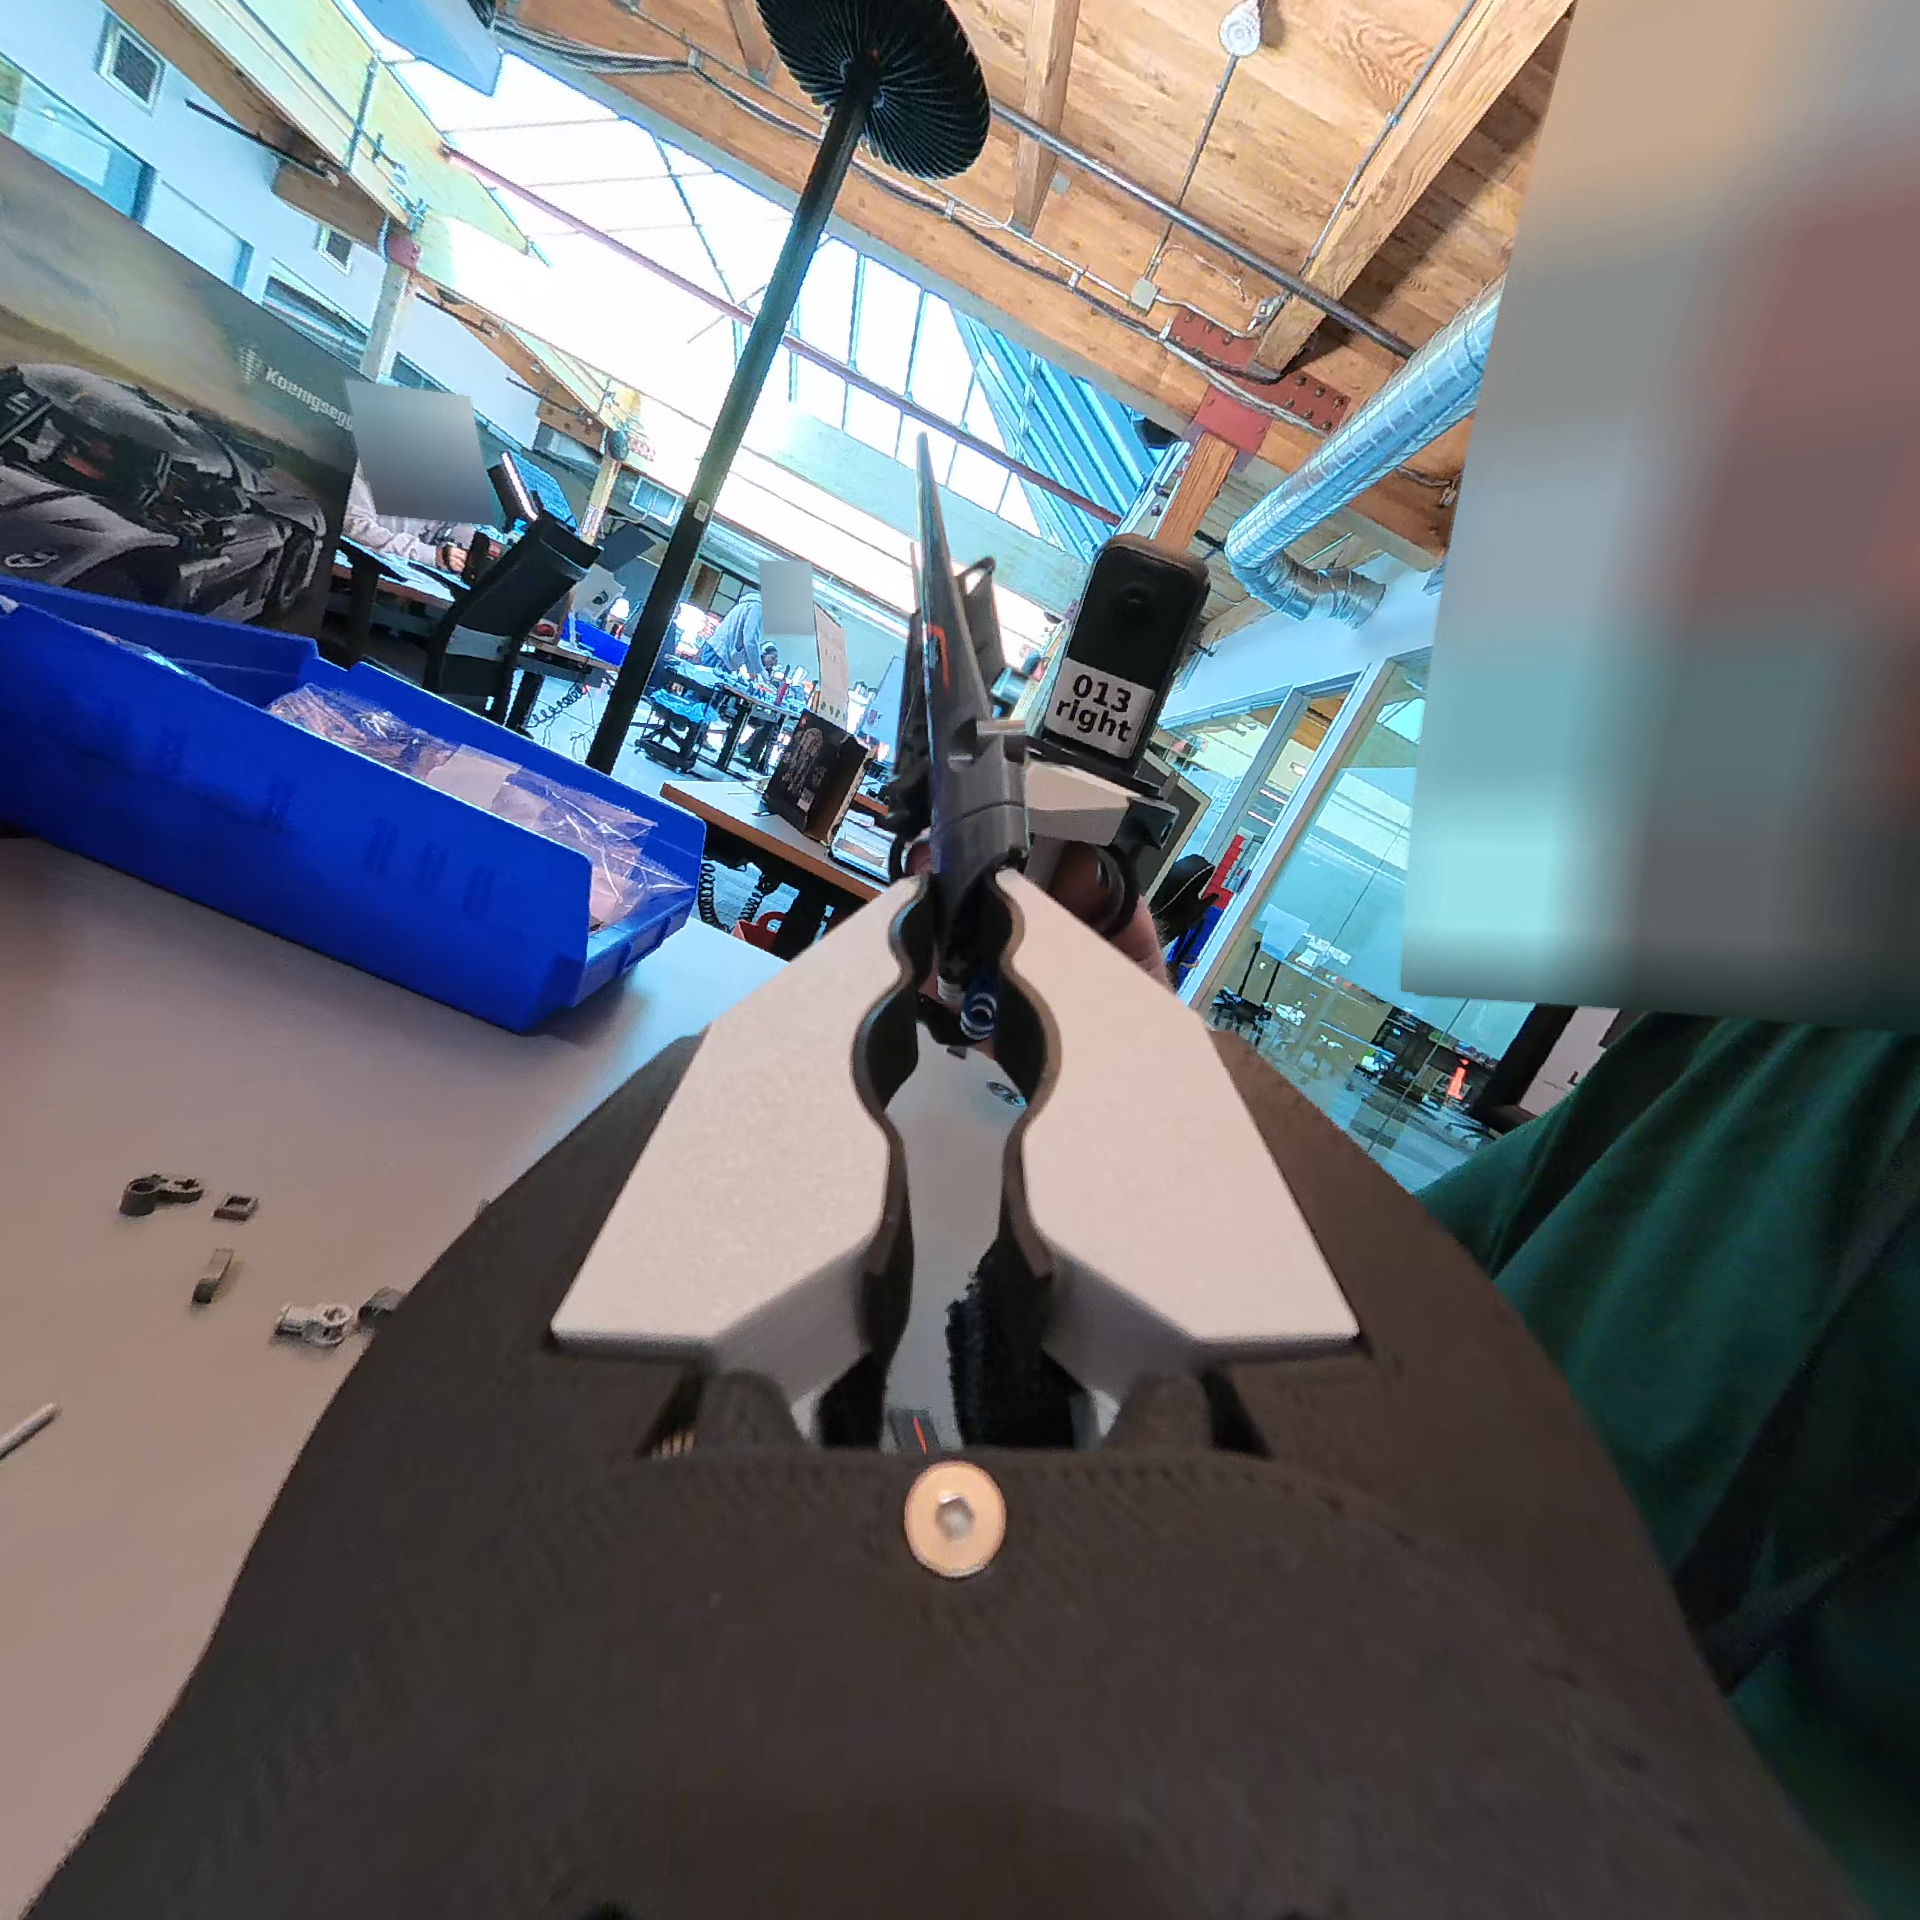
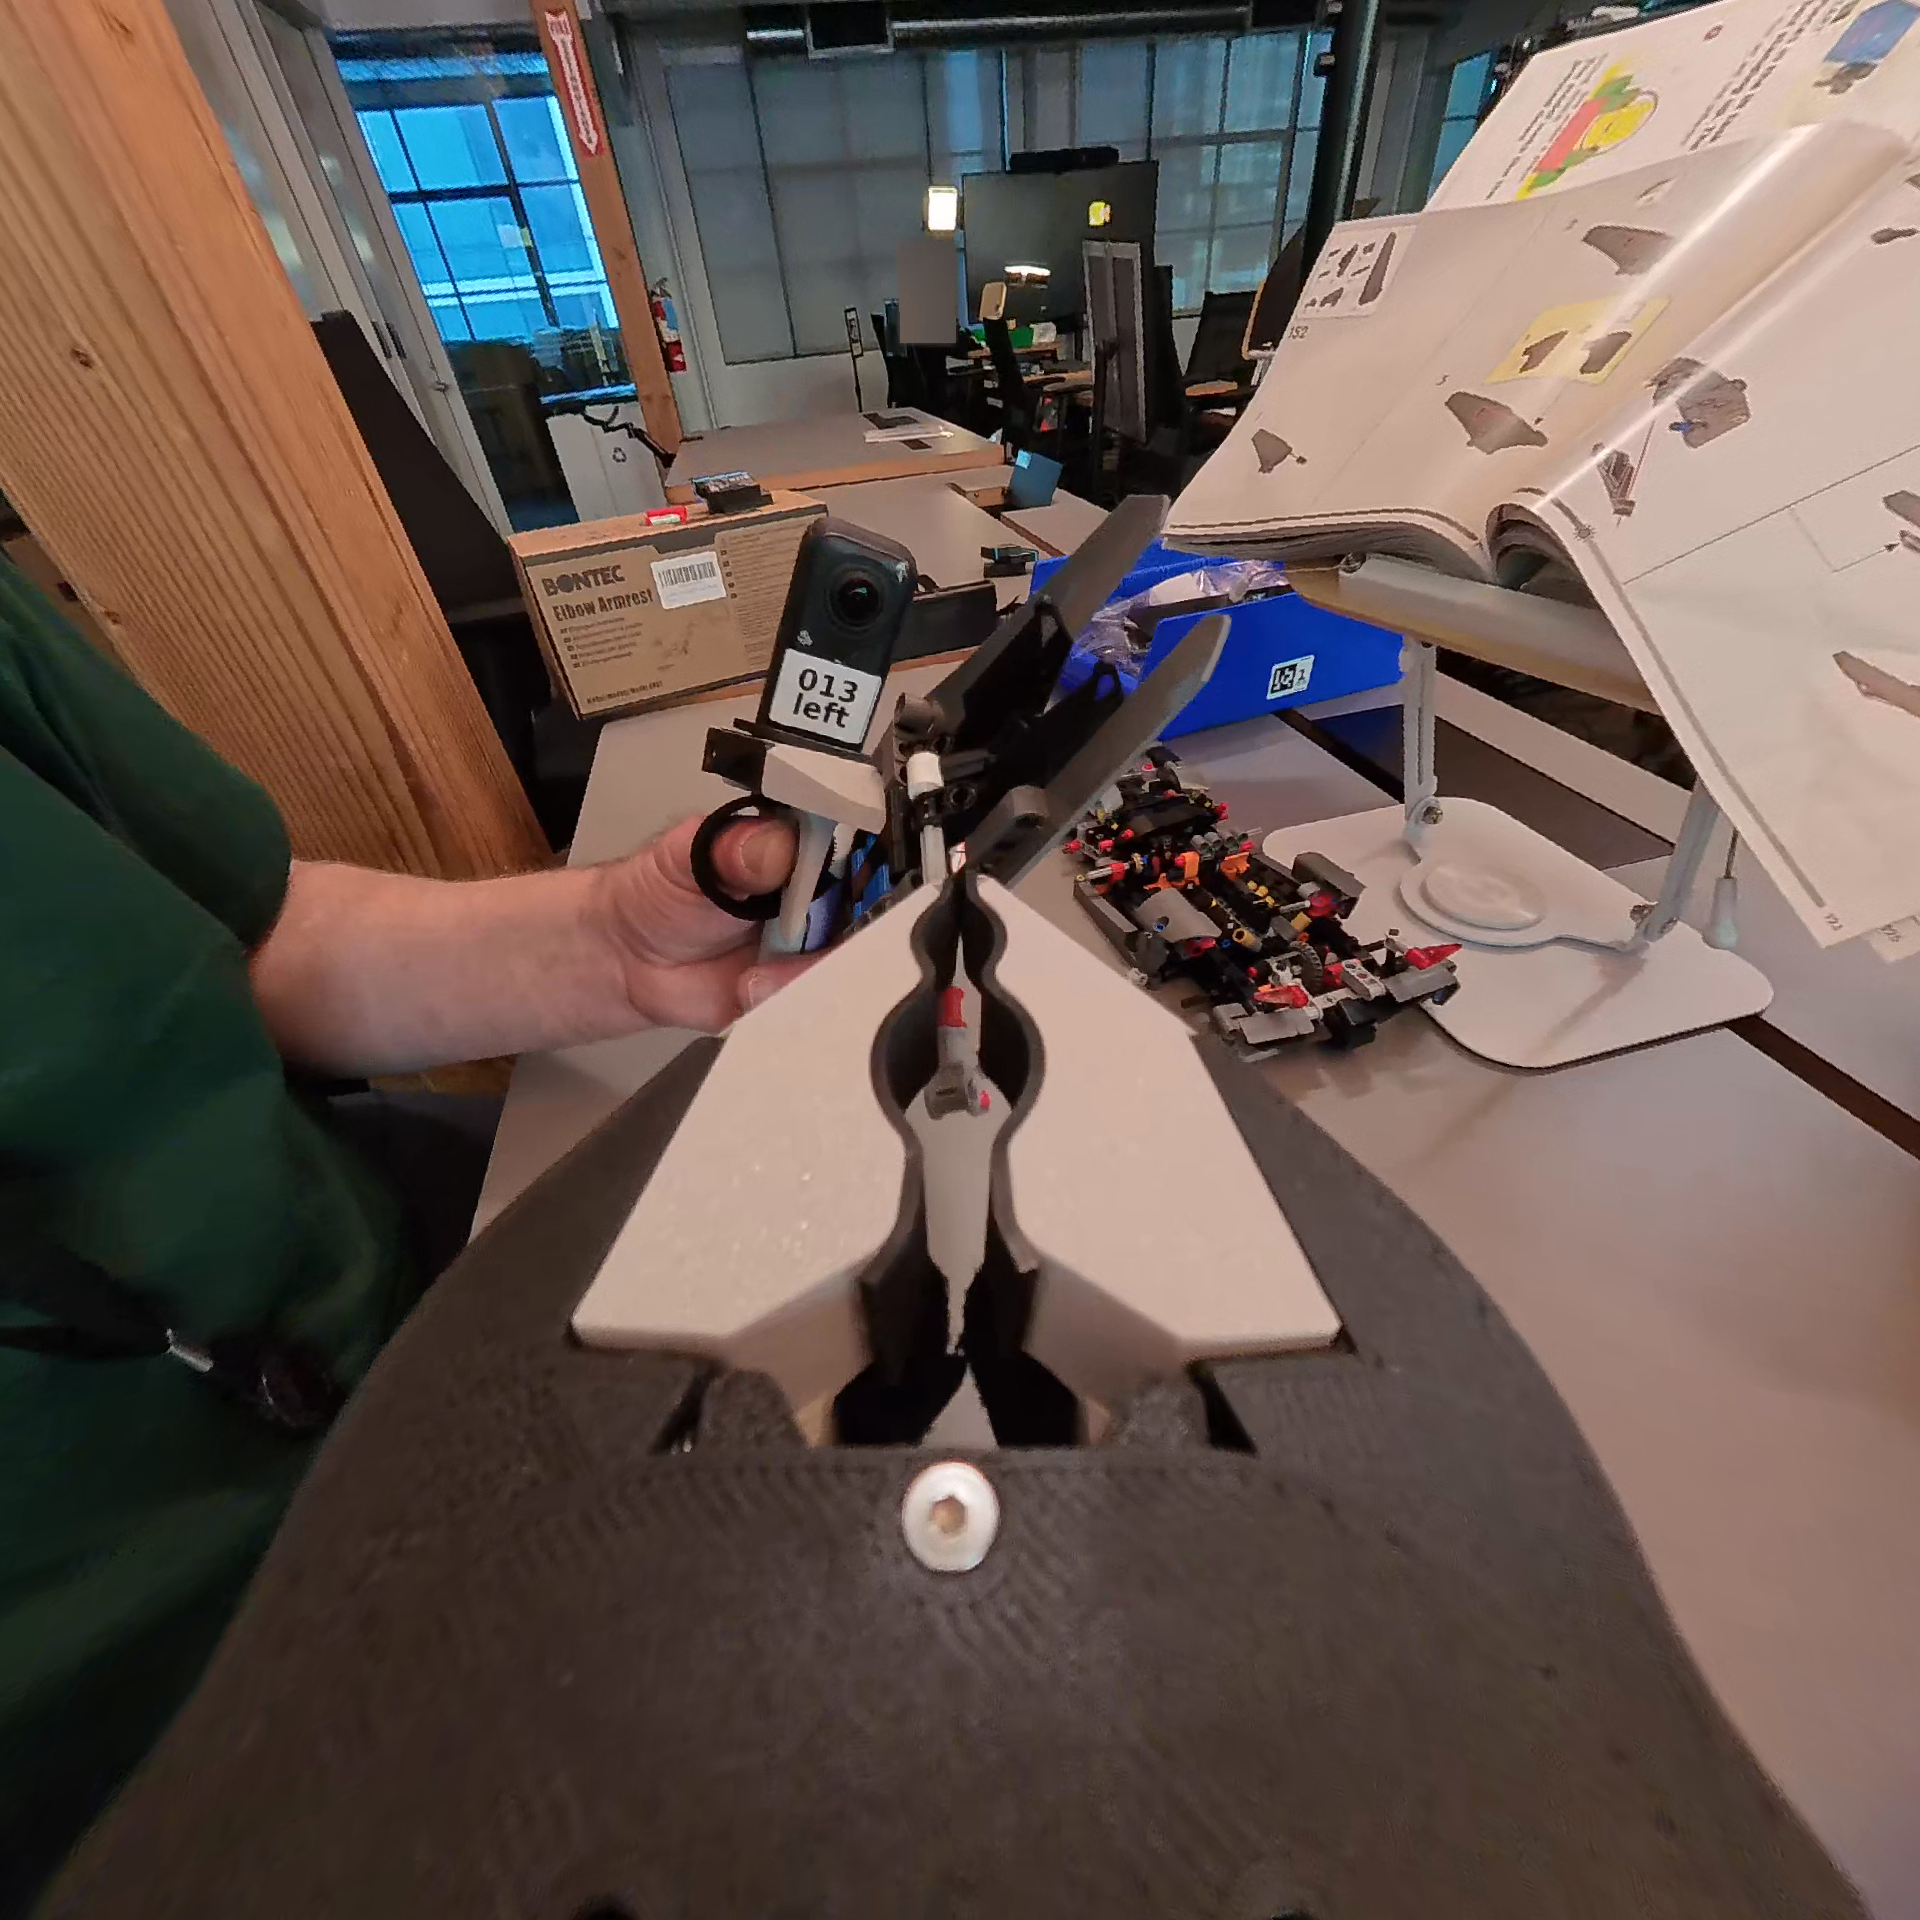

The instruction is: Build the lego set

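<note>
My left gripper (image 1: 956,883) is shut on a dark grey panel assembly (image 1: 951,675) that stands up from its fingertips. A blue coil piece (image 1: 982,1008) shows in the hollow behind the tips. In the right wrist view the same assembly (image 2: 1101,727) fans out above my right gripper (image 2: 961,894), whose tips are pressed together just under it. A grey-and-red piece (image 2: 951,1060) shows in the hollow between the right fingers. The right gripper (image 1: 1081,800) also shows just behind the assembly in the left wrist view. A part-built car chassis (image 2: 1247,914) lies on the table.
An open instruction book (image 2: 1558,364) rests on a white stand (image 2: 1558,935) at the right. A blue bin (image 1: 260,790) with plastic bags sits at the left, with small loose pieces (image 1: 208,1247) before it. A cardboard box (image 2: 644,613) and a black pole (image 1: 727,436) stand behind. Tip to tip, the grippers are about 5 cm apart.
</note>
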Demonstrator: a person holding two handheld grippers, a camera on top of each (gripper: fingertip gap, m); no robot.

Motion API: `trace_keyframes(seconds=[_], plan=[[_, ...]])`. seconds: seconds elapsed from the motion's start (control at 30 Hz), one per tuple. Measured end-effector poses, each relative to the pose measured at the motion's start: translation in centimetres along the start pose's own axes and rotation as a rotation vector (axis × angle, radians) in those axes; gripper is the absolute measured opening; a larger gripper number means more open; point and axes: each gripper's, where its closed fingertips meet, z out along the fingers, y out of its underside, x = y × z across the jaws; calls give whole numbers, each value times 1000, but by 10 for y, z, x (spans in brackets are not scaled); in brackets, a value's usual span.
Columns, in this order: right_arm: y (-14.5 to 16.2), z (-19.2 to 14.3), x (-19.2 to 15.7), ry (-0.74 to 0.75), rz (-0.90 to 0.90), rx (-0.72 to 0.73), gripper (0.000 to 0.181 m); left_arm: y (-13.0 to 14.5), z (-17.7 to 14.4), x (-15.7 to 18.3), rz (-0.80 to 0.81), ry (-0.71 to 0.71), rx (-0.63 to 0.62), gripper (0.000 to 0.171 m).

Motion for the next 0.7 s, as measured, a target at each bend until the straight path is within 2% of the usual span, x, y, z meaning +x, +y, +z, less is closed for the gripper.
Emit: trace_keyframes(seconds=[0.07,0.23,0.4,0.5,0.6,0.7], plan=[[-3,-4,2,2,12,22,3,0,1,0,-11,2,4,5],[-15,-32,10,-9,79,91,22,1,5,0,-32,11,13,5],[7,-34,3,14,19,-41,33,3,9,-1,-47,17,18,5],[19,-25,0,62,-52,-108,25,5,14,0,-54,26,16,5],[18,-24,-4,53,-63,-83,5,8,17,3,-52,31,7,5],[18,-26,-5,49,-52,-73,5,8,18,5,-50,32,3,5]])
